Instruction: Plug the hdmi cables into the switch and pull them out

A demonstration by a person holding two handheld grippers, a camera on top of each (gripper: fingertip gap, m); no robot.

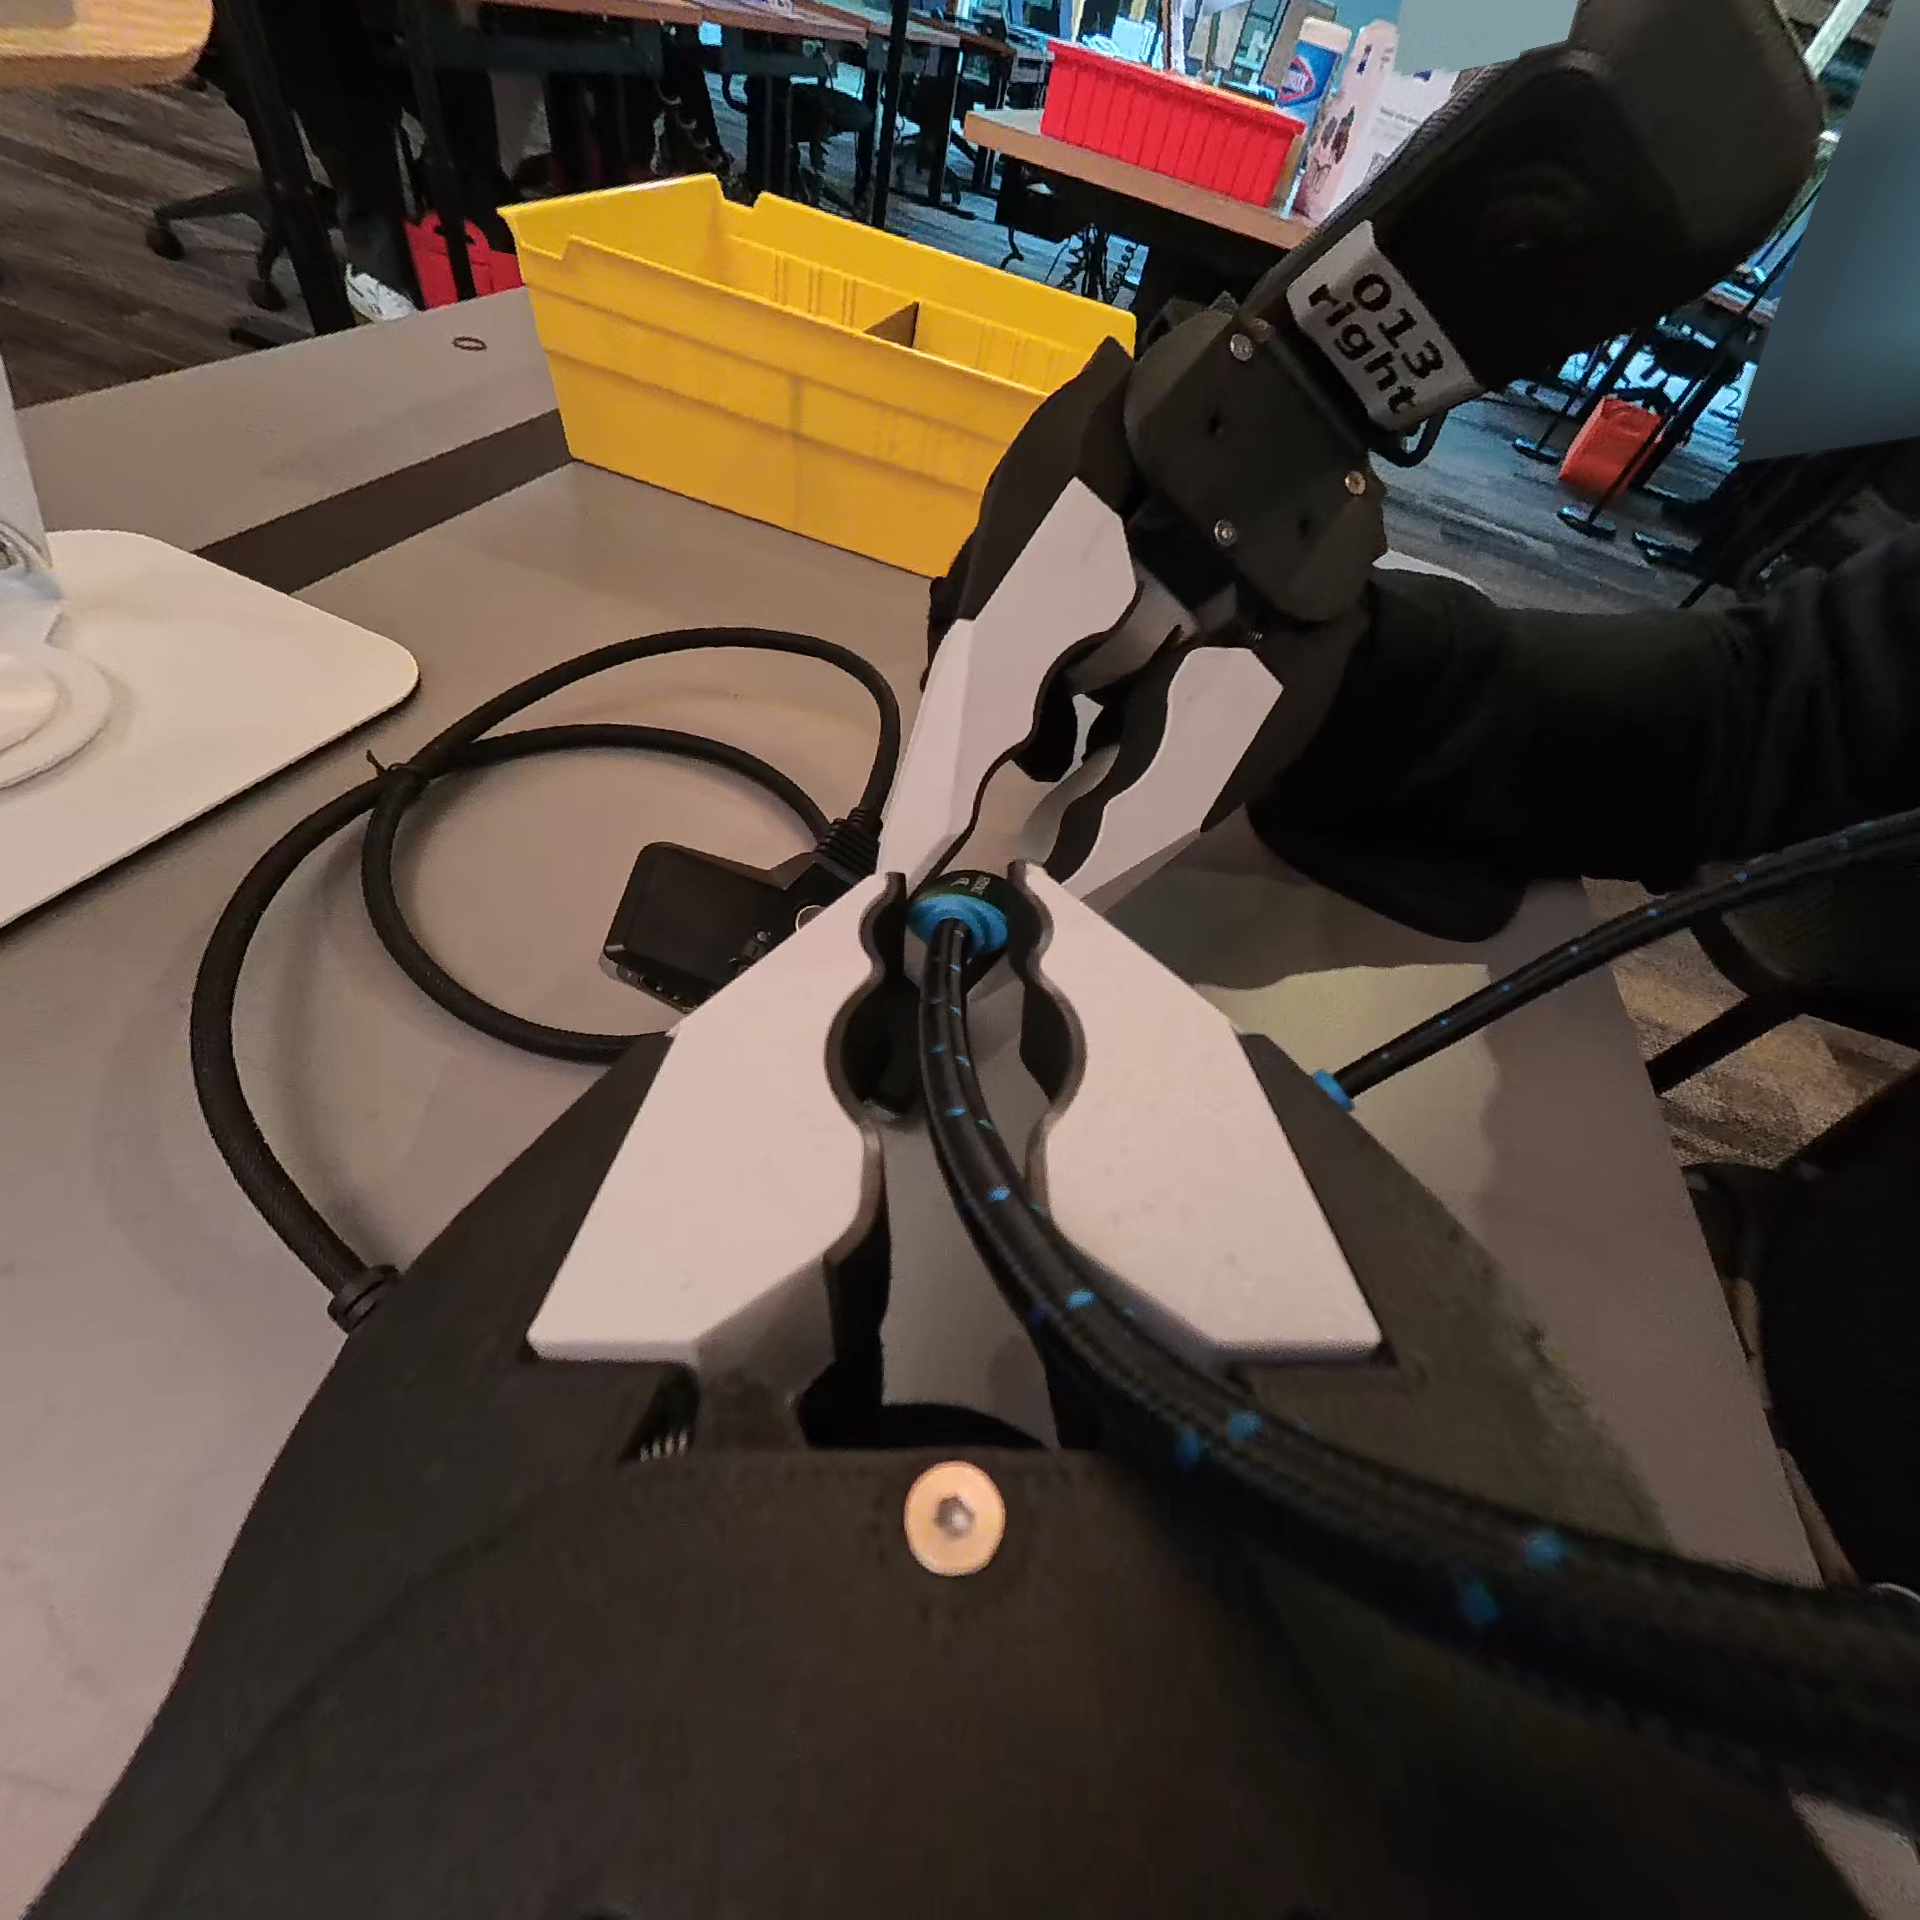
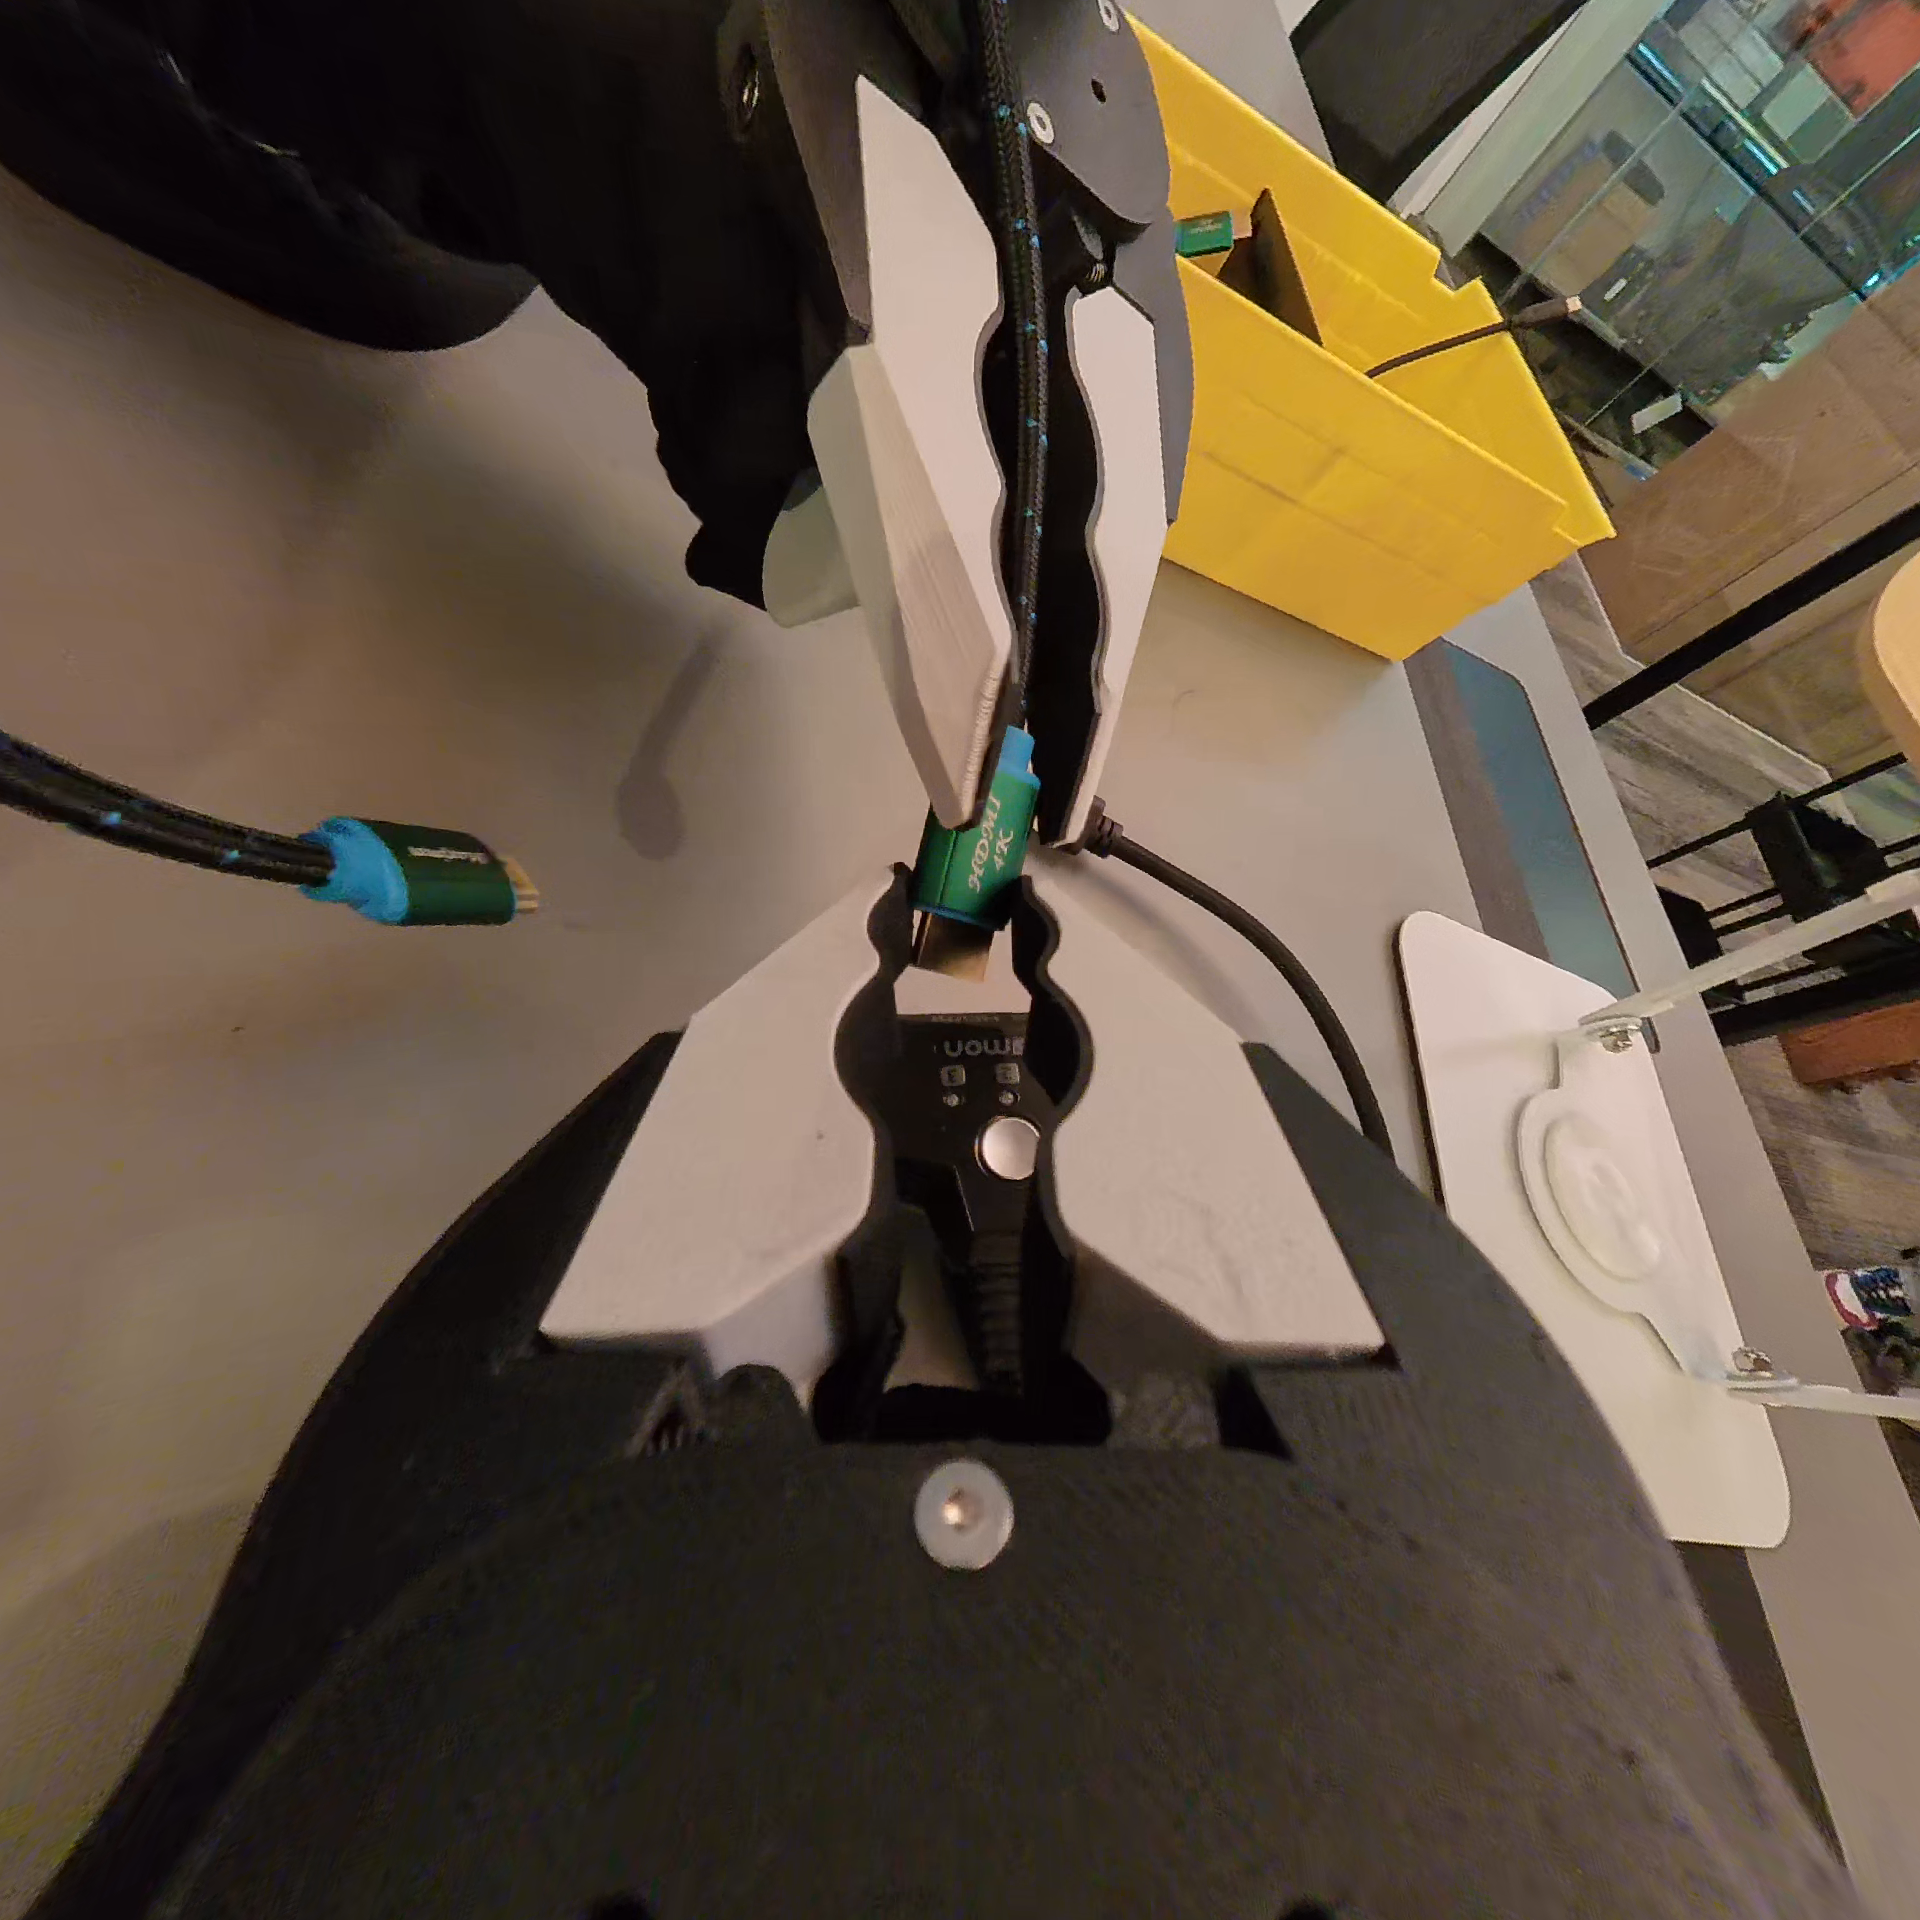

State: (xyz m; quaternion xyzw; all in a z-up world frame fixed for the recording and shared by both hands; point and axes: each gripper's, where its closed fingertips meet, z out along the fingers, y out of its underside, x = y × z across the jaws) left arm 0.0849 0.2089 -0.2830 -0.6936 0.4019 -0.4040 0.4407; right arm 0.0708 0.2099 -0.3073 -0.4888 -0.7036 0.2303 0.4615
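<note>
The left gripper (image 2: 1003, 821), jaws clamped on the green metal-shelled HDMI plug (image 2: 971, 868), held its long axis tilted just off the port edge of the small black switch box (image 2: 982, 1091), itself pinched in the right gripper (image 2: 961, 914).

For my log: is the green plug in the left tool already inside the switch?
Out. The plug has its metal tip bare, just short of the switch.

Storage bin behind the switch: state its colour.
The bin is bright yellow, best seen in left wrist view.
</note>
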